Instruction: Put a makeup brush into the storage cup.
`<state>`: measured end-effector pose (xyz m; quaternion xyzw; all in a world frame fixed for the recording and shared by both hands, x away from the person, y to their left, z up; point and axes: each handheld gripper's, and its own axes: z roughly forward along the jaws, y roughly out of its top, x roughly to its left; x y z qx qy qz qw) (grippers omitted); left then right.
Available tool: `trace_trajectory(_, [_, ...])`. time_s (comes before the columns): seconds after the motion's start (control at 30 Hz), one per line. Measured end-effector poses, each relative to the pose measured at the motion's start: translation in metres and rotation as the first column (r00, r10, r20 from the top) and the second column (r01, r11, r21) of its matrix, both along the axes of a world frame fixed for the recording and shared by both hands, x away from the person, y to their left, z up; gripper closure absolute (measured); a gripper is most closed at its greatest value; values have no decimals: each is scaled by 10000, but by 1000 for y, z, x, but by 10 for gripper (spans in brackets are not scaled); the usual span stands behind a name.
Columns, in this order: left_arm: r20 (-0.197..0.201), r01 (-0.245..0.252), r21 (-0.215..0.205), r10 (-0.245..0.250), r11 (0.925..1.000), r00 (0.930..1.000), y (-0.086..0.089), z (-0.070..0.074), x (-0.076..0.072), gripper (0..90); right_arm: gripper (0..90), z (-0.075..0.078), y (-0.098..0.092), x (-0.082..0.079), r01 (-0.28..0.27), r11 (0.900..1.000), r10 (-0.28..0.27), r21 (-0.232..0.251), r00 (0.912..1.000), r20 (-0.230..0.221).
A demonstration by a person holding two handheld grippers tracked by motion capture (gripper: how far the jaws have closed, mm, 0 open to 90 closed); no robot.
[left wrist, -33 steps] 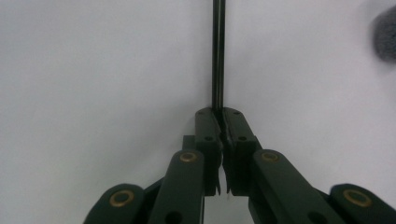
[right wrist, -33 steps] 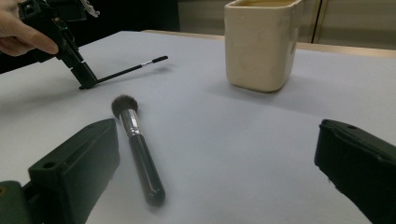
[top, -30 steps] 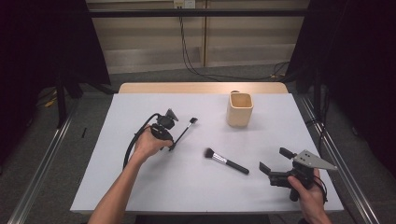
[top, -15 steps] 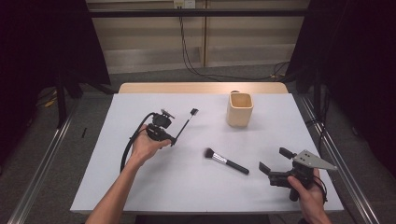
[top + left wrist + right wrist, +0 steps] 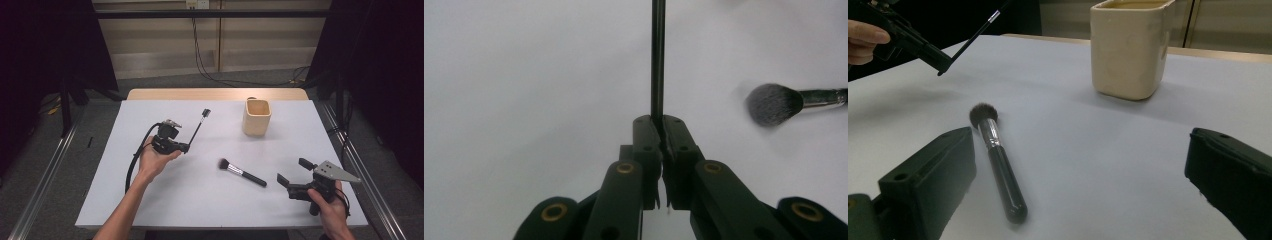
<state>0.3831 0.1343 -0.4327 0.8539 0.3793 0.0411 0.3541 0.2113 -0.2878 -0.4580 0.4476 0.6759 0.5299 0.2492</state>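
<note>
High view: one white table (image 5: 165, 200) carries two makeup brushes, one cup and two handheld grippers. The left gripper (image 5: 186, 148), held in the person's left hand (image 5: 152, 162), sits over the left-middle of the table with its jaws clamped on the lower end of a thin black brush (image 5: 198, 127). That slim brush slants up and away from the jaws, its small dark head toward the far side of the table, clear of the surface as far as can be told.

From the left gripper view, the two black jaws meet tightly around the thin brush's (image 5: 657, 60) shaft, which runs straight up out of the top of the picture. Off to the right lies the fluffy head of the second brush, a powder brush (image 5: 774, 103), on the white surface, well apart from the jaws.

That powder brush (image 5: 242, 173) lies flat near the table's centre, bristles pointing left and black handle toward the right gripper (image 5: 296, 176). The right gripper, in the person's right hand (image 5: 332, 212) at the near right corner, has its jaws spread wide with nothing between them; the right gripper view shows the powder brush (image 5: 998, 160) just ahead of the left jaw.

One cream square cup (image 5: 257, 117) stands upright at the far right-centre, apart from both brushes.
</note>
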Motion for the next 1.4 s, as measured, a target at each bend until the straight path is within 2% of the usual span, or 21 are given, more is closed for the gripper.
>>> trace_trajectory(0.27, [685, 57, -568, -18, 9984, 9977, 0, -1, -8, 860, 0, 0, 1, 0, -47, 10000, 47, 44, 10000, 31])
trace_trajectory(0.37, [964, 123, -663, -59, 9977, 9953, 0, -1, -10, 860, 0, 0, 1, 0, -47, 10000, 47, 67, 10000, 37])
trace_trajectory(0.5, [1140, 113, -854, -15, 9963, 9935, 1, -1, -12, 860, 0, 0, 2, 1, -147, 9999, 146, 35, 9999, 38])
trace_trajectory(0.63, [1625, 208, -1092, -28, 9938, 9867, 4, 1, -15, 860, 0, 0, 3, 1, -271, 9996, 271, -17, 9996, 52])
trace_trajectory(0.67, [1594, 240, -1245, -39, 9919, 9872, 5, 1, -16, 860, 0, 0, 3, 1, -282, 9996, 282, -13, 9996, 67])
trace_trajectory(0.83, [2015, 328, -1379, -44, 9899, 9795, 9, 4, -21, 860, 0, 0, 5, 2, -350, 9994, 350, -1, 9993, 95])
trace_trajectory(0.87, [1899, 426, -1451, -145, 9885, 9817, 9, 4, -22, 860, 0, 0, 5, 2, -344, 9994, 344, 33, 9994, 84])
trace_trajectory(0.93, [2147, 529, -1237, -253, 9909, 9764, 10, 4, -25, 859, 0, 1, 6, 2, -359, 9993, 359, 53, 9993, 128])
trace_trajectory(1.07, [2312, 669, -1762, -248, 9821, 9726, 14, 4, -32, 860, 0, 1, 9, 2, -609, 9981, 608, 26, 9978, 273])
trace_trajectory(1.1, [2477, 666, -1773, -210, 9819, 9686, 14, 3, -34, 860, 0, 1, 10, 2, -666, 9978, 664, 42, 9975, 256])
trace_trajectory(1.23, [2589, 610, -1955, -85, 9788, 9659, 16, 0, -40, 860, 0, 2, 14, 3, -950, 9955, 949, 19, 9949, 343])
trace_trajectory(1.33, [2614, 694, -1932, -168, 9787, 9651, 17, -1, -44, 860, 0, 3, 18, 4, -1280, 9918, 1278, 19, 9911, 382])
trace_trajectory(1.4, [2721, 740, -2006, -170, 9769, 9621, 18, -1, -46, 860, 0, 4, 21, 5, -1383, 9904, 1380, 24, 9893, 475])
